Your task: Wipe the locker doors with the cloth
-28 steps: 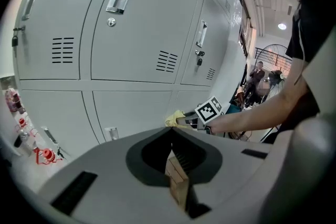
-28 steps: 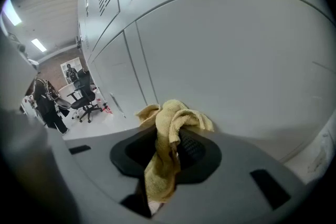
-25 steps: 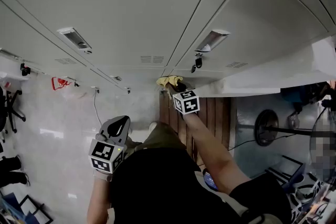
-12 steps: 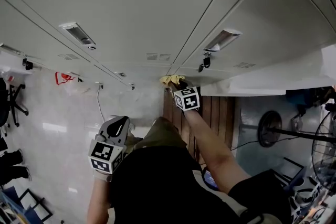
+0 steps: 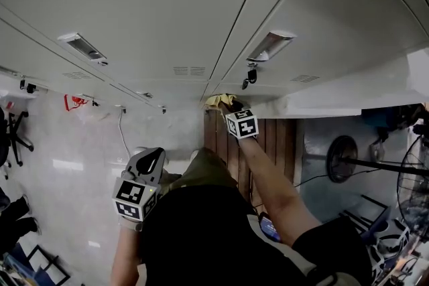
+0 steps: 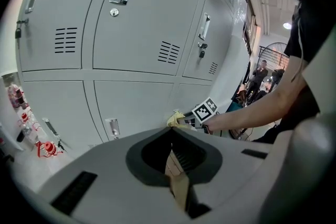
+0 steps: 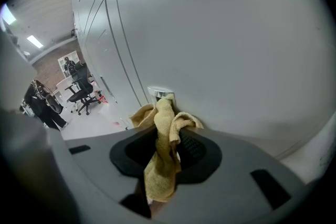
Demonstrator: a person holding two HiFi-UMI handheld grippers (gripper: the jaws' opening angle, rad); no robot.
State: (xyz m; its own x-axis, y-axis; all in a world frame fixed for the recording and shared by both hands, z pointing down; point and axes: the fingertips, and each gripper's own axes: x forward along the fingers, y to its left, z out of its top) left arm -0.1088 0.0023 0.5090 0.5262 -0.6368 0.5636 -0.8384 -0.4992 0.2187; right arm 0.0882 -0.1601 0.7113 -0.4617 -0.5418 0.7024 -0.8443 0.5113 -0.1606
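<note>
Grey locker doors (image 5: 167,3) fill the top of the head view. My right gripper (image 5: 228,106) reaches down to the foot of the lockers, shut on a yellow cloth (image 5: 218,100). In the right gripper view the cloth (image 7: 166,134) hangs bunched between the jaws of that gripper (image 7: 167,131) and presses on the locker door (image 7: 226,50) beside a chrome handle (image 7: 160,94). My left gripper (image 5: 155,153) is held back near the person's body, shut and with nothing in it. From the left gripper (image 6: 172,132) view, the cloth (image 6: 175,118) shows low on the lockers (image 6: 136,23).
A padlock (image 5: 251,75) hangs under a chrome handle (image 5: 271,45). Dark wooden slats (image 5: 271,144) lie at the lockers' foot. A fan (image 5: 340,159) and cables stand to the right. An office chair (image 5: 12,134), a red object (image 5: 74,102) and a white cable (image 5: 123,134) are on the left floor.
The head view has swung a little. My right gripper keeps the cloth at the lockers' foot, shifted only slightly. My left gripper has not moved.
</note>
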